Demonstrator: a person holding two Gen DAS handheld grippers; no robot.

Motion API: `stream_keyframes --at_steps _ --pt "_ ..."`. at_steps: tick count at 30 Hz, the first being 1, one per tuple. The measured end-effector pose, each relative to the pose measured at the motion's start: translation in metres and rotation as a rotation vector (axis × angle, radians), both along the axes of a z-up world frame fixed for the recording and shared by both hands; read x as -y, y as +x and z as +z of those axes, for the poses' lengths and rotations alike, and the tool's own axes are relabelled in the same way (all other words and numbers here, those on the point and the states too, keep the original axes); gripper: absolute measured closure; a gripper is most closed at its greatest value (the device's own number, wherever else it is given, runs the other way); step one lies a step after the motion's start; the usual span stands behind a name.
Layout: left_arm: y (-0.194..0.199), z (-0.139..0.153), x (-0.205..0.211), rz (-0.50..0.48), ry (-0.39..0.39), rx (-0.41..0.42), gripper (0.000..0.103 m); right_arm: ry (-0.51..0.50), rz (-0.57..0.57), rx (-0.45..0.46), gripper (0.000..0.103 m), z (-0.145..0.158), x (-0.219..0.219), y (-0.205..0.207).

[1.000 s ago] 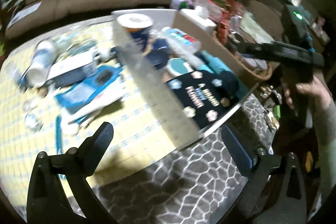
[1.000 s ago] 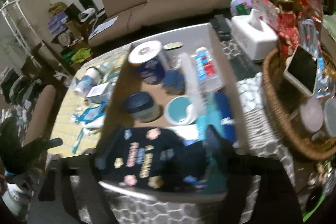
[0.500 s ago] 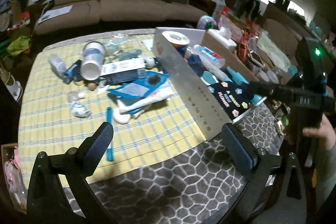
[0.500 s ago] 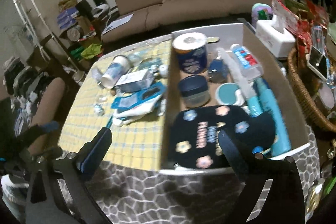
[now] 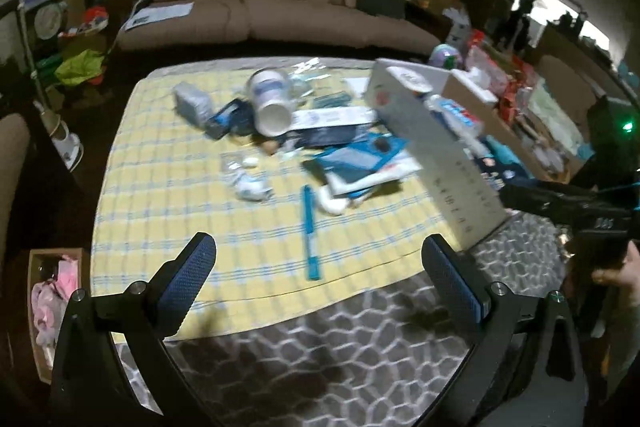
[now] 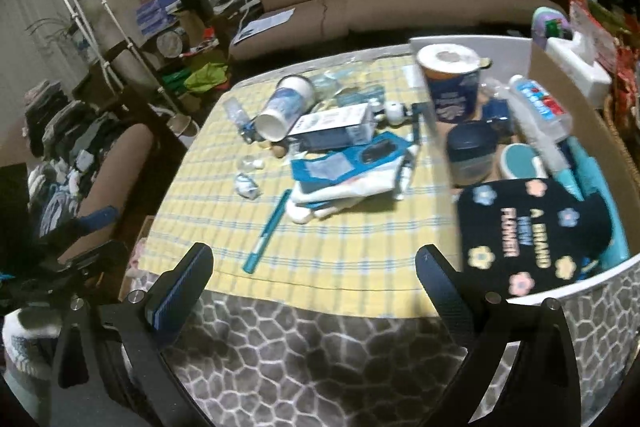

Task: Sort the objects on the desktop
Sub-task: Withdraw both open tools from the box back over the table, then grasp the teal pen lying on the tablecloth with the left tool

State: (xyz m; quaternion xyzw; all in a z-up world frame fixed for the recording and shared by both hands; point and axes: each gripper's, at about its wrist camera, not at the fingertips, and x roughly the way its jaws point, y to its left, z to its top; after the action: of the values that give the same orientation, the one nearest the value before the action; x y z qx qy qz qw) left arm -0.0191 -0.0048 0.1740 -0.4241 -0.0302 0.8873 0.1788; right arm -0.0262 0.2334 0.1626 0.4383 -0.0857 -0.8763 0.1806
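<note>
Between picks: my claws, left (image 5: 318, 267) and right (image 6: 314, 269), gape empty | next: blue pen (image 6: 269, 231) left of box (image 6: 576, 293)

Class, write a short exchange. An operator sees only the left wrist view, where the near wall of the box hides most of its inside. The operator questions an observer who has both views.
Operator: The wall of the box blocks my view. What stands just behind it, about midway along?
Observer: A dark blue jar stands upright there with its lid on.
Operator: And at the near end of the box?
Observer: A black pouch printed with flowers and lettering lies flat there.
Operator: I see the right gripper only from the side. Is it carrying anything?
Observer: No. Its jaws have just been opening and now stand wide, with nothing between them.
</note>
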Motion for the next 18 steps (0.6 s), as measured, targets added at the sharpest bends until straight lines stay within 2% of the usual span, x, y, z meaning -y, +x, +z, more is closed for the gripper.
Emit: stream_keyframes --at_steps 4,10,13,18 --pt "-0.007 -0.029 0.017 0.01 -0.025 0.042 0.0 -0.017 0.021 0.018 0.0 -0.014 0.02 -0.011" --pt "-0.016 -0.071 0.014 -0.029 -0.049 0.096 0.0 -0.031 0.017 0.081 0.0 -0.049 0.04 -0.035" --pt "-0.025 -0.087 0.007 -0.062 -0.061 0.11 0.0 -0.012 0.02 0.114 0.0 -0.065 0.046 -0.047" --pt "-0.041 -0.103 -0.005 -0.115 -0.063 0.134 0.0 0.014 -0.005 0.107 0.0 -0.078 0.044 -0.069"
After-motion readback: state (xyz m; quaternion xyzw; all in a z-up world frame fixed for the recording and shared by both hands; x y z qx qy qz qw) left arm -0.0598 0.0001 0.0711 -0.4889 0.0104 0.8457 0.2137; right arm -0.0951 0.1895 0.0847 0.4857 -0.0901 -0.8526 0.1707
